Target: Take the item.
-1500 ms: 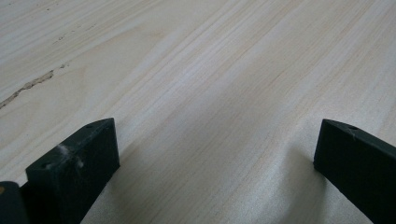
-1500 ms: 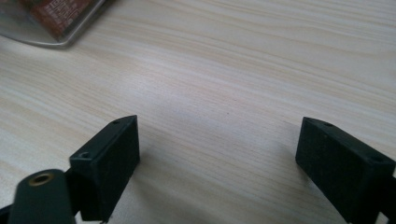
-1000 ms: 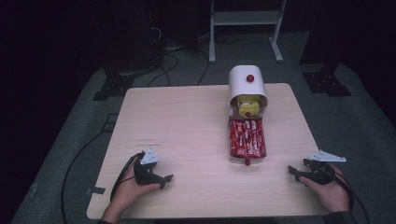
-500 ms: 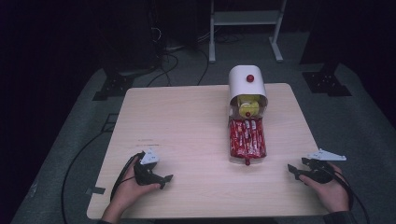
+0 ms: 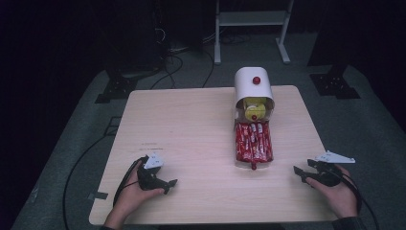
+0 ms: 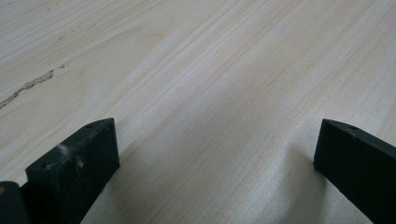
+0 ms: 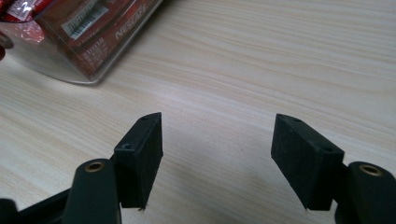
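A pale wooden table [image 5: 191, 139] is standing in a dark room, and the white dispenser [image 5: 253, 87] with the red knob on top is sitting near its far edge, right of the middle. Behind the dispenser, on the grey floor, a white metal frame [image 5: 251, 19] is standing, and black cables [image 5: 182, 60] are trailing off to the dispenser's far left. Running from the dispenser's mouth toward the person, a clear tray [image 5: 253, 143] is lying flat on the wood, and nothing is blocking the way between it and either hand. The right gripper [image 5: 306, 173] is resting low by the table's near right corner, just beside the tray's near end and to the right of it; its jaws have just been closing a little, yet they are standing fairly wide, with only bare wood between them and no contact with the tray. The left gripper [image 5: 168, 183] is lying well apart from the dispenser, at the near left of the table, jaws spread wide over bare wood and holding nothing. The tray is looking packed with red sachets [image 5: 253, 141] laid lengthwise in a neat row, white lettering showing on them in the right gripper view [image 7: 88, 28], while something yellow [image 5: 254, 109] is sitting in the dispenser's opening above them.
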`<state>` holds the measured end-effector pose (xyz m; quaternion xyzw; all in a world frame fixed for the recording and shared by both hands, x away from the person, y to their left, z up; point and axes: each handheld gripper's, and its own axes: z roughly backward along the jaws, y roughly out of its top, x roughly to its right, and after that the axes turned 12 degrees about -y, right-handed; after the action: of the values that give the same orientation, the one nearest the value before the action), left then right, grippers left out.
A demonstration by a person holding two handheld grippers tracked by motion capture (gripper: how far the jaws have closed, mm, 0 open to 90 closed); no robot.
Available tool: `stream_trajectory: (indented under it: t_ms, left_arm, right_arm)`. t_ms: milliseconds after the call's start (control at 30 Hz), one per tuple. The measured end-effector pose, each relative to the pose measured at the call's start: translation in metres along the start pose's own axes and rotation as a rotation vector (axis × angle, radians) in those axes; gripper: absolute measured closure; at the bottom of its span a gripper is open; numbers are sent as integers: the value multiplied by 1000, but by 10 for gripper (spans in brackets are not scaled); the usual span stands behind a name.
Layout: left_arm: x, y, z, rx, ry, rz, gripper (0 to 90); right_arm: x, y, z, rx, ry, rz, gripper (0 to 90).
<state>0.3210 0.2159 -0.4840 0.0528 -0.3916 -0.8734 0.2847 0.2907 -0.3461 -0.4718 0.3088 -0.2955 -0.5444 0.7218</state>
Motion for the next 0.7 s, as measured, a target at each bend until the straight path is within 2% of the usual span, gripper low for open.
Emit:
stream_trajectory:
  t_ms: [700]
  left_arm:
    - [0,0,0,0,-1,1,0]
  right_arm:
    - [0,16,2,35,16,3,332]
